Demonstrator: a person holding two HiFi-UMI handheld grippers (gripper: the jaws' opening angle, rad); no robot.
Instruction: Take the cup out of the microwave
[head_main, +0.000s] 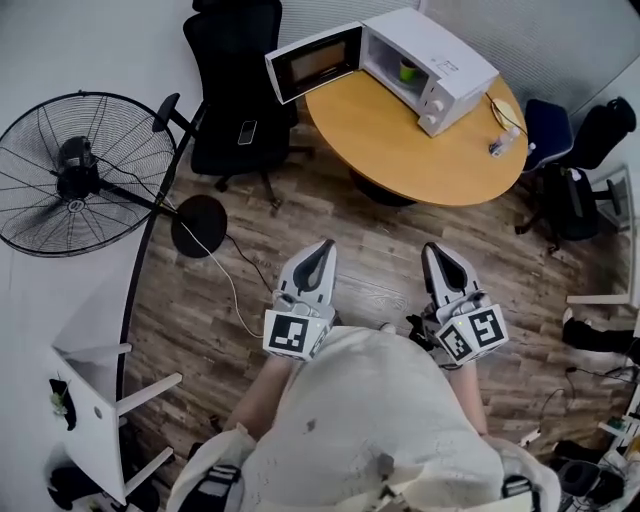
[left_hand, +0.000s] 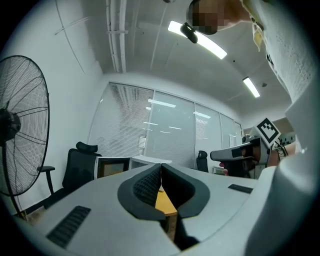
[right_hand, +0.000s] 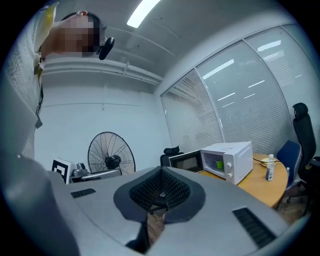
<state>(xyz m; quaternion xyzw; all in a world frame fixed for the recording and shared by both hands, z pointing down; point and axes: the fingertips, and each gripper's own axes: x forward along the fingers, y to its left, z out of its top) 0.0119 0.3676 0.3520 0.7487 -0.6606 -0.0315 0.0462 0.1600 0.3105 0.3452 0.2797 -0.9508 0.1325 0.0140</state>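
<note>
A white microwave stands on the round wooden table with its door swung open to the left. Inside it sits a green cup, which the right gripper view shows as a small green shape in the oven cavity. My left gripper and right gripper are held side by side over the wooden floor, well short of the table, both pointing toward it. Both are shut with nothing between the jaws, as seen at the left gripper and right gripper.
A large standing fan is at the left and a black office chair with a phone on its seat is by the microwave door. A small bottle stands on the table's right edge. A blue chair and bags sit at the right.
</note>
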